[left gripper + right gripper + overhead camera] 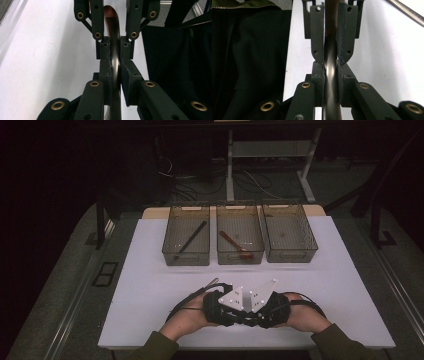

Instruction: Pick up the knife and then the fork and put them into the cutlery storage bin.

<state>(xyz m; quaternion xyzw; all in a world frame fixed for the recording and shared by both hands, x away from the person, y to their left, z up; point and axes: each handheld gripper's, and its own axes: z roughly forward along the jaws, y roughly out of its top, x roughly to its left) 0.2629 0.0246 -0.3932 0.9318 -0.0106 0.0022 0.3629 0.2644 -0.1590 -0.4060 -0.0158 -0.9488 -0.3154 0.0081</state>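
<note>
Here, at six o'clock on the white table (150, 270), the left gripper (115, 66) and right gripper (330, 65) meet nose to nose, both pinching one dark curved utensil (115, 57); no legible writing anywhere.

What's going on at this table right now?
A person holds the left gripper and the right gripper tip to tip near the table's front edge. Both are shut on one dark brown utensil, apparently a spoon. Behind stand three clear bins: chopsticks in the left, a brown spoon in the middle.
</note>
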